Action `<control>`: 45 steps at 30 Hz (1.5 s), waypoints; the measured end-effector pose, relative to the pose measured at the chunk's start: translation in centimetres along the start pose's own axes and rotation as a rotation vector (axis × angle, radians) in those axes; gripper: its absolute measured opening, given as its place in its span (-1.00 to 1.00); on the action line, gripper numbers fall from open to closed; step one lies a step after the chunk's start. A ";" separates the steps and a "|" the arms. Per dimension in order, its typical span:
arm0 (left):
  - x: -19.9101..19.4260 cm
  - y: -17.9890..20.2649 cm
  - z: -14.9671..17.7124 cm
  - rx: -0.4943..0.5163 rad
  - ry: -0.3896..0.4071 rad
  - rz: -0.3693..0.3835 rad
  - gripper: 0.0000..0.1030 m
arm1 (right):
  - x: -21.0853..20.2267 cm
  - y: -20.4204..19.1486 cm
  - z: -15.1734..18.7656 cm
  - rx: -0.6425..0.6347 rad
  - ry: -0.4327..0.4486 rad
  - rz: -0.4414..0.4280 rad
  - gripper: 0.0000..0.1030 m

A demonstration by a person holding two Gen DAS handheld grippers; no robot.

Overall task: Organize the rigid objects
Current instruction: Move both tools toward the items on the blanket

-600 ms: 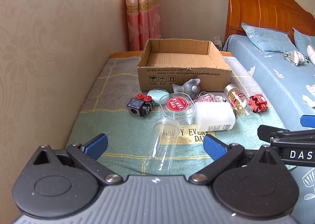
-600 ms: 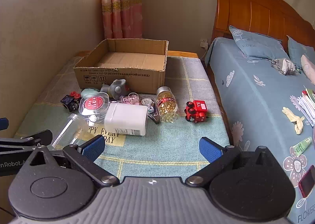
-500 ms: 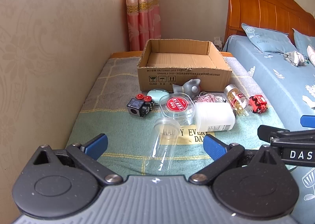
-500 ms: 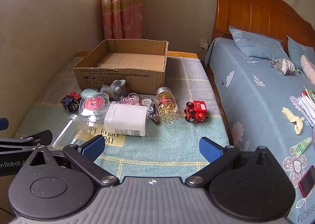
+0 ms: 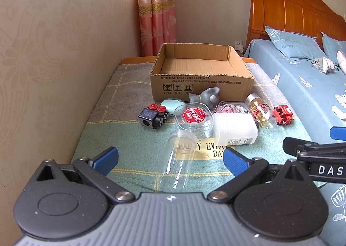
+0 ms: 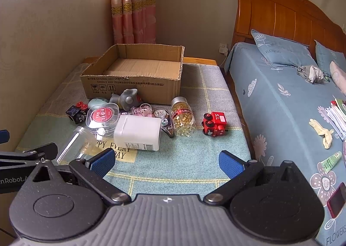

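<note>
Left wrist view shows nothing sorted yet: the cardboard box (image 5: 202, 73) sits bare inside, as far as its floor shows, and every loose item lies on the blanket-covered surface (image 5: 129, 138) in front of it.

Going left to right from the box's near wall: a black cube toy with red knobs (image 5: 153, 116) off its left corner, a mint-green case (image 5: 172, 104) just beside that, a grey figurine (image 5: 206, 97) touching or nearly touching the box front, a clear round tub with a red label (image 5: 194, 119), and a clear tube (image 5: 180, 155) lying on its side nearest the viewer. Then comes a white bottle (image 5: 235, 129) on its side, a jar of yellow capsules (image 5: 259, 112) tipped over, and a red toy train (image 5: 282, 115) out past the box's right corner.

The left tool (image 5: 170, 160) hangs over the clear tube with its blue pads wide apart, gripping nothing. The right tool (image 6: 166, 162) is likewise spread and empty, well short of the white bottle.

My read is that the job is at its very start: all eight or so pieces are left to move into the box.
</note>
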State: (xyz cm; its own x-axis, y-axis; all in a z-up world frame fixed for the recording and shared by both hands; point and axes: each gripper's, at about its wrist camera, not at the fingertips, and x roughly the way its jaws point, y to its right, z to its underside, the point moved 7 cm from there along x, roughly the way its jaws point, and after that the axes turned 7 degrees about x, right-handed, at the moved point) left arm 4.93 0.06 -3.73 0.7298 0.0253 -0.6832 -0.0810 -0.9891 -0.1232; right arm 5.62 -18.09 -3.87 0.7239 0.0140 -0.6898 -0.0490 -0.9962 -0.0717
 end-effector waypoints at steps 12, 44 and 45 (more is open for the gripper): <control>0.5 0.1 -0.3 0.018 0.035 0.010 0.98 | 0.4 -0.2 -0.4 -0.009 0.031 -0.022 1.00; 10.1 -2.9 6.5 0.165 -0.153 0.114 0.98 | 6.7 3.7 0.9 -0.020 0.010 -0.037 1.00; 10.1 -3.4 6.6 0.152 -0.156 0.110 0.98 | 6.9 3.7 0.9 -0.019 0.006 -0.037 1.00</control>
State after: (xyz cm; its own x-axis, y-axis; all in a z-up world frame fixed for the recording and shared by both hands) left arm 8.10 4.65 -14.96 0.5980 -0.0476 -0.8001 -0.2641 -0.9542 -0.1406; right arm 9.80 -21.55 -9.58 0.7293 0.0508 -0.6823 -0.0090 -0.9964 -0.0838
